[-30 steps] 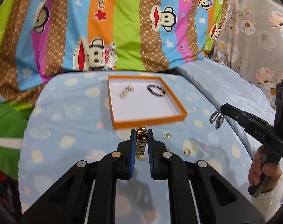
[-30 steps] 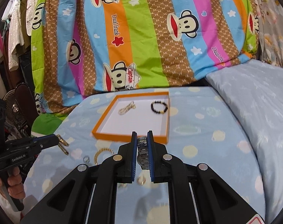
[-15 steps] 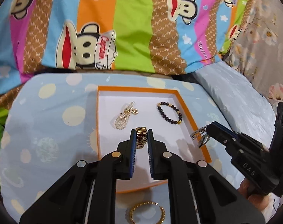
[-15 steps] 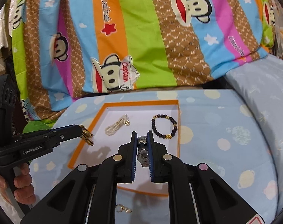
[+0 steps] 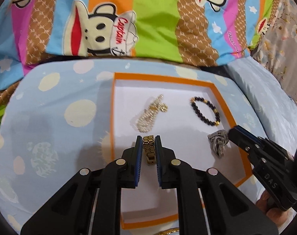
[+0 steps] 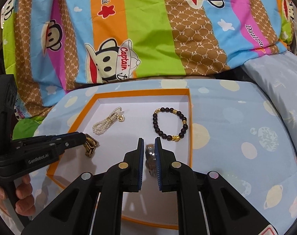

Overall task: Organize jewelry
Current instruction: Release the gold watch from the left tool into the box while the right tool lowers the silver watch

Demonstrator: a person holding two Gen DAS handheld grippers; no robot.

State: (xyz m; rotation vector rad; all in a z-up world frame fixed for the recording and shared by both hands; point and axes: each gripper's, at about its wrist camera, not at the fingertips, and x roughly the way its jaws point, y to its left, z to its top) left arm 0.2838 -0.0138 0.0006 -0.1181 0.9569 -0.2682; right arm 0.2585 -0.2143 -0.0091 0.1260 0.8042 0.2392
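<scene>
An orange-rimmed tray (image 5: pixel 225 105) (image 6: pixel 190 129) with a white floor lies on the blue spotted bedding. In it lie a pearl bracelet (image 5: pixel 148 116) (image 6: pixel 107 122) and a dark bead bracelet (image 5: pixel 205 110) (image 6: pixel 169 124). My left gripper (image 5: pixel 149 139) is shut on a gold watch band (image 5: pixel 149 148) low over the tray's left side; it also shows in the right wrist view (image 6: pixel 90 145). My right gripper (image 6: pixel 149 143) is shut on a silver watch band (image 6: pixel 150 160) (image 5: pixel 219 142) low over the tray's right side.
A striped cartoon-monkey quilt (image 5: pixel 129 19) rises behind the tray. A pale blue pillow (image 5: pixel 265 101) lies to the right. A gold bangle (image 5: pixel 168 232) peeks in at the near edge, outside the tray.
Both grippers have moved forward from the bedding to over the tray and lowered, each still holding its watch band. The jaws look slightly wider than before.
</scene>
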